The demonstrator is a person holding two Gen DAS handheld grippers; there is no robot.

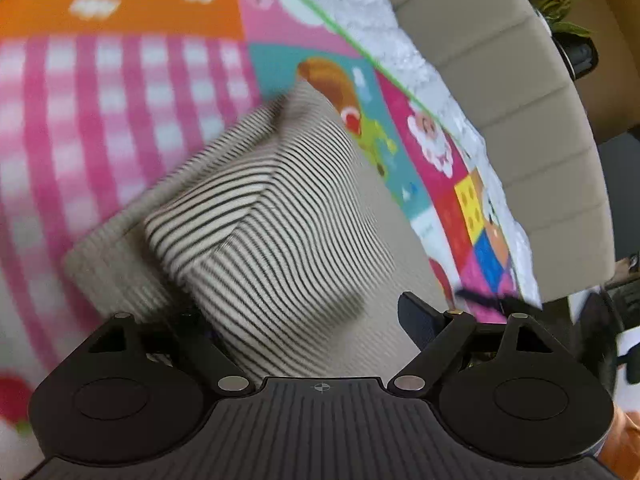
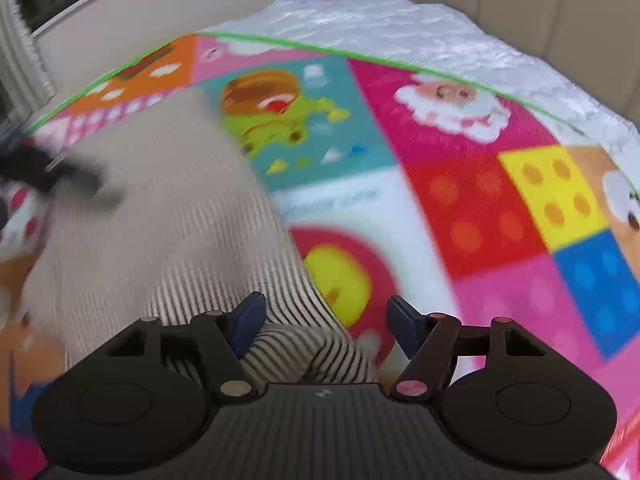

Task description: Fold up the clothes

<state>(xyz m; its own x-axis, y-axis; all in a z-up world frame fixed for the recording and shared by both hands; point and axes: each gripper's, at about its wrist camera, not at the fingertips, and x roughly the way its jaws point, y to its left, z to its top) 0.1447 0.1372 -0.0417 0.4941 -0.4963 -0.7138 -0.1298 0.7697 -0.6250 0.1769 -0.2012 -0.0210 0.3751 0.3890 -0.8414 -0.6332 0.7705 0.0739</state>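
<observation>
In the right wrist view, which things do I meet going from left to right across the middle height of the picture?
Other gripper's dark fingers → striped beige garment → white mat panel → red dotted square → yellow dotted square.

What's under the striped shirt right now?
The striped shirt lies on a colourful cartoon play mat. Whatever else is beneath its folded layers is covered and cannot be seen.
</observation>
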